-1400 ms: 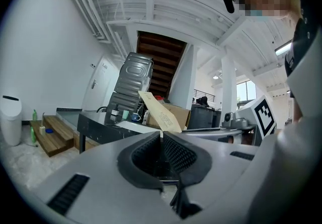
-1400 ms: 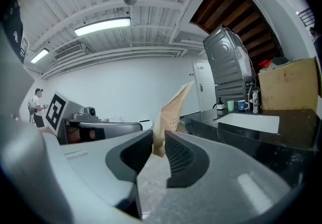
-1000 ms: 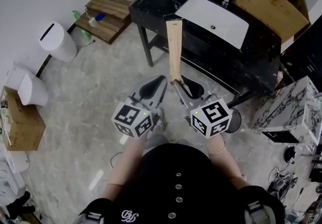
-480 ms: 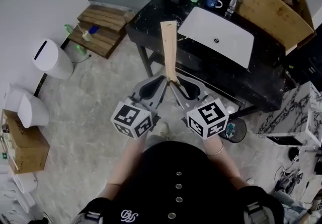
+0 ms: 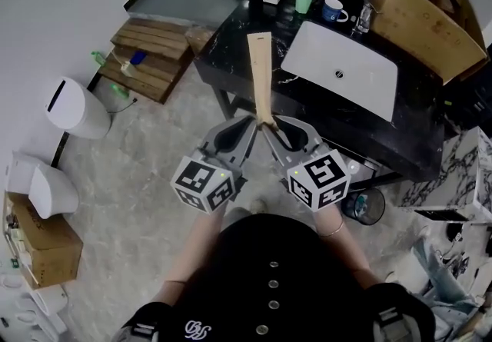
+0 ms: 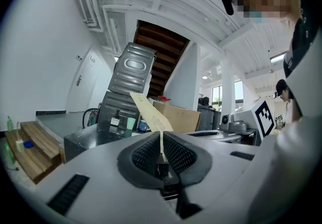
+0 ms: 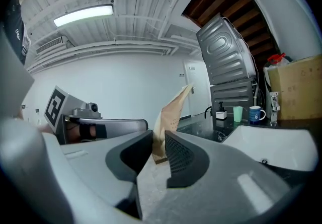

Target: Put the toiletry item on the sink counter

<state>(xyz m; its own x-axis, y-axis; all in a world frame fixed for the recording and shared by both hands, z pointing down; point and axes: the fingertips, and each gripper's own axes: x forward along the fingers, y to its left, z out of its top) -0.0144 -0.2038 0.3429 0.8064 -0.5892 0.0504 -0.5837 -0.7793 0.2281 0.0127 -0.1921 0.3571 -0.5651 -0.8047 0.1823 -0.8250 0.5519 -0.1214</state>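
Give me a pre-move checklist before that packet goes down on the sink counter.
1. Left gripper shut on the tan packet: ok.
2. Right gripper shut on the packet: ok.
3. Packet already above the black counter: cannot tell.
4. Bare counter beside the white basin: ok.
5. Green cup and blue mug stand back, away from that bare spot: ok.

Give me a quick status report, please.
Left gripper and right gripper both shut on paper packet. Packet in air, not yet on sink counter. Nothing blocking it.
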